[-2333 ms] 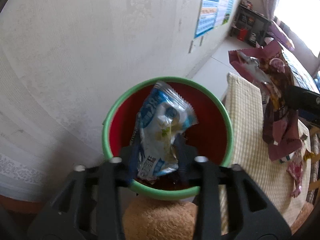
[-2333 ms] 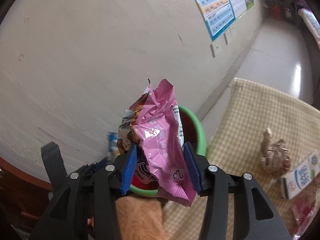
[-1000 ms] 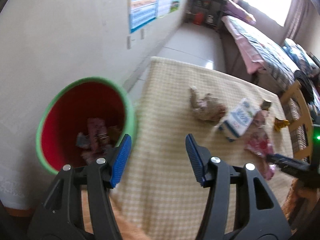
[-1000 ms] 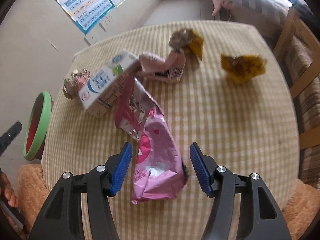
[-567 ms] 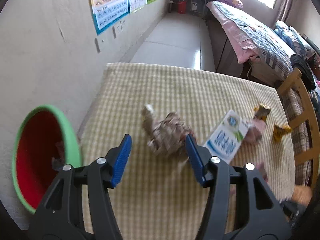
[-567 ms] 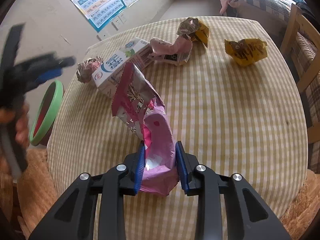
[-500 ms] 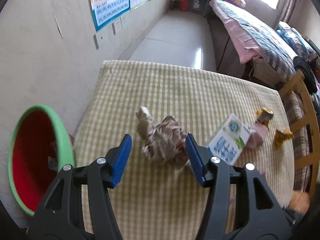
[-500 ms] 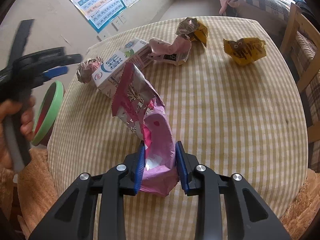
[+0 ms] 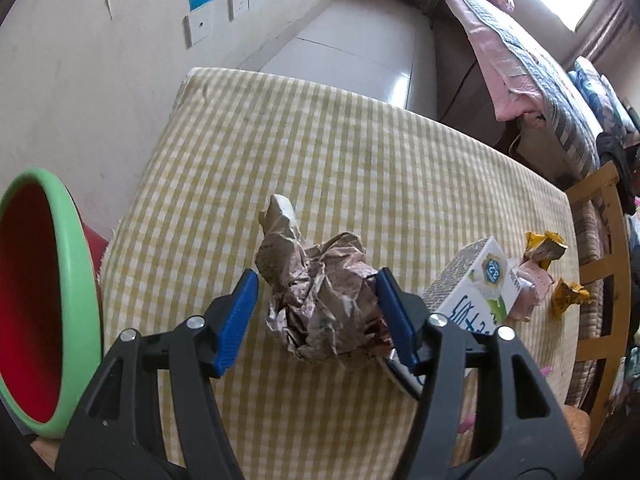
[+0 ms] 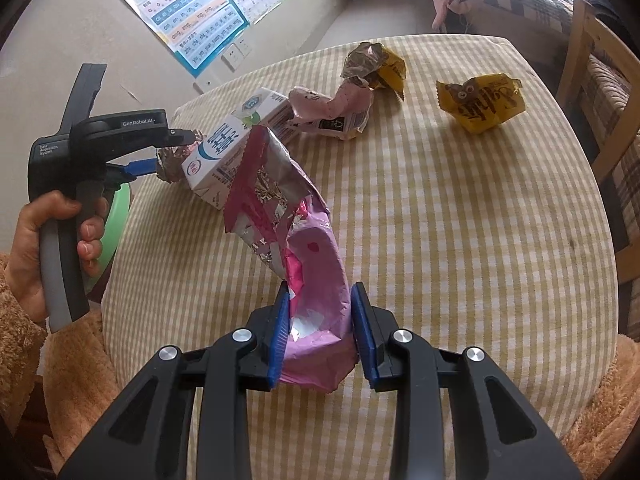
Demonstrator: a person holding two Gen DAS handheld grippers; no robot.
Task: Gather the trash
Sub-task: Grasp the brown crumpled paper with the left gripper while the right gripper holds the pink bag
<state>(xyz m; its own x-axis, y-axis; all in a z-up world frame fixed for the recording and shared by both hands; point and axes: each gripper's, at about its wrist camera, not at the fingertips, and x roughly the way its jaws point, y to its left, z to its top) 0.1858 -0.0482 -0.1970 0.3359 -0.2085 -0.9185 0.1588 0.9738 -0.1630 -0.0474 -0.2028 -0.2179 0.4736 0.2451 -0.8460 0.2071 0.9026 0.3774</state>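
1. Right gripper [image 10: 320,334]: pads clamped on the base of the pink foil wrapper [image 10: 296,240] at the table's [image 10: 460,220] near edge, ready for lifting.
2. Left gripper [image 9: 316,312]: jaws opening, straddling the crumpled paper wad [image 9: 320,300] near the bin-side edge (no squeeze evident).
3. Green-rimmed bin [image 9: 68,280] stands off that edge, within reach for drops.

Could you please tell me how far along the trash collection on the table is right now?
Midway. In hand: the right gripper is shut on the pink foil bag; the left gripper straddles the crumpled brown wrapper, jaws opening, not gripping. Left: milk carton, pink wrapper, two yellow wrappers, all outside the green-rimmed bin.
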